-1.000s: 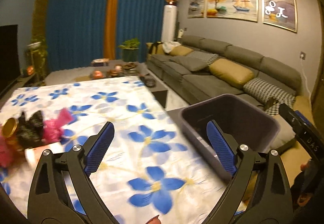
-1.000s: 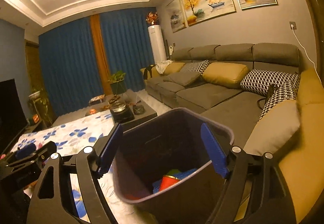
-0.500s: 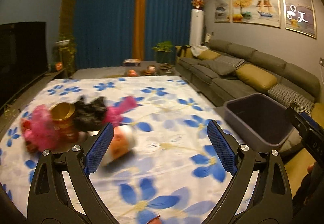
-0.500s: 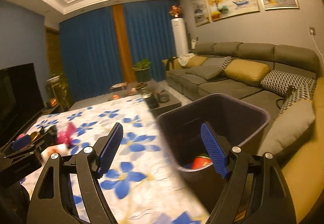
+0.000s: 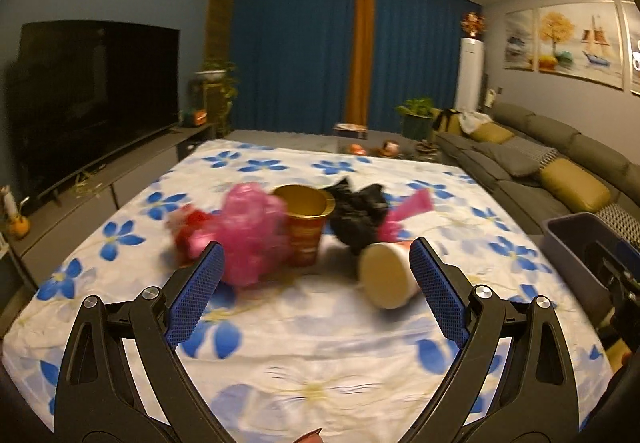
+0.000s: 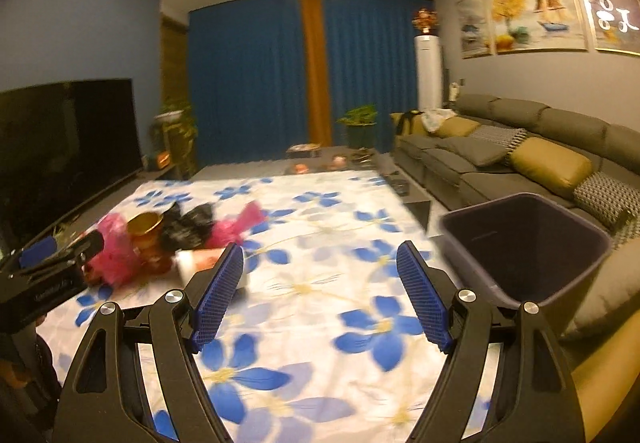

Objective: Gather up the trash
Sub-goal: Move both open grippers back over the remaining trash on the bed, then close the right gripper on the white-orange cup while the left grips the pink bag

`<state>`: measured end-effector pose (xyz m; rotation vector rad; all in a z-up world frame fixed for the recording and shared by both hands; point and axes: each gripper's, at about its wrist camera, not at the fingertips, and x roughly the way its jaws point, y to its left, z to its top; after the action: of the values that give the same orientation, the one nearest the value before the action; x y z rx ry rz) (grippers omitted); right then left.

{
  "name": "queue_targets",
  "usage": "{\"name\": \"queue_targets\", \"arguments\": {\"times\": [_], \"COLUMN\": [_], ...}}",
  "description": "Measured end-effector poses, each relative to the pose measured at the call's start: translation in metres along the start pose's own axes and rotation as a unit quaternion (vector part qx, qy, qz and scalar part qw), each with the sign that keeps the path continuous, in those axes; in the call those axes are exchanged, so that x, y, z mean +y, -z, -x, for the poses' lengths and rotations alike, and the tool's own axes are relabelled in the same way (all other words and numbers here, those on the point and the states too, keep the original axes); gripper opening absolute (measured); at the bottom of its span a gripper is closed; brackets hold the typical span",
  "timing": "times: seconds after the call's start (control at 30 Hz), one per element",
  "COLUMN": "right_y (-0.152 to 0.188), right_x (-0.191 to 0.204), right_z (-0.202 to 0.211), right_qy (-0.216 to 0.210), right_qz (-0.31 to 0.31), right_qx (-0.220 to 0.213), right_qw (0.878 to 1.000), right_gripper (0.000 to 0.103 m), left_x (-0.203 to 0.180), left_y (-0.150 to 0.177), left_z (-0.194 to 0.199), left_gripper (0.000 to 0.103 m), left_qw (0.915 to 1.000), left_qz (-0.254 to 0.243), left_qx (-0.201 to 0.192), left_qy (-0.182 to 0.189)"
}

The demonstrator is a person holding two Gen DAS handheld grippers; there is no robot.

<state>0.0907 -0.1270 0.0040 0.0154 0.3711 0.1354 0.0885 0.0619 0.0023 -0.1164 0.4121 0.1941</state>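
Note:
A heap of trash lies on the flowered tablecloth (image 5: 320,363): a pink crumpled bag (image 5: 250,235), an upright red cup with a gold rim (image 5: 306,227), a black crumpled bag (image 5: 358,215), and a white paper cup on its side (image 5: 386,277). My left gripper (image 5: 316,291) is open and empty just short of the heap. My right gripper (image 6: 320,295) is open and empty over the cloth; the heap (image 6: 160,239) lies to its left. The dark trash bin (image 6: 524,247) stands at the table's right edge, also seen in the left wrist view (image 5: 580,243).
A grey sofa (image 6: 520,163) with yellow cushions runs along the right wall. A large television (image 5: 92,99) stands on a low cabinet at the left. A coffee table with small items (image 6: 332,161) is beyond the cloth. The left gripper's body (image 6: 44,283) shows at left.
Both grippers have swung left, away from the bin and toward the trash heap. The heap is now centred before my left gripper. Both stay open.

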Motion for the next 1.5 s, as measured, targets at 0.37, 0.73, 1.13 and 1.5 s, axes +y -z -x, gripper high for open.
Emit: {"name": "queue_targets", "arguments": {"times": [0.37,0.73,1.13,1.5], "right_y": [0.015,0.022,0.026,0.026], "right_x": [0.072,0.100,0.117,0.115], "right_z": [-0.051,-0.095,-0.128,-0.142], "right_qy": [-0.032,-0.028,-0.026,-0.016], "right_qz": [0.054,0.066,0.074,0.084], "right_qx": [0.040,0.077,0.116,0.136], "right_qw": [0.997,0.994,0.990,0.987], "right_gripper": [0.077,0.067,0.049,0.015], "left_x": [0.050,0.065,0.065,0.056], "left_y": [0.000,-0.002,-0.005,-0.010], "left_z": [-0.006,-0.023,-0.045,-0.082], "left_gripper": [0.092,0.092,0.092,0.092], "left_qw": [0.9991,0.9989,0.9990,0.9984], "left_qz": [0.015,0.017,0.018,0.006], "left_qx": [-0.005,-0.006,0.009,0.038], "left_qy": [-0.039,-0.044,-0.041,-0.042]}}
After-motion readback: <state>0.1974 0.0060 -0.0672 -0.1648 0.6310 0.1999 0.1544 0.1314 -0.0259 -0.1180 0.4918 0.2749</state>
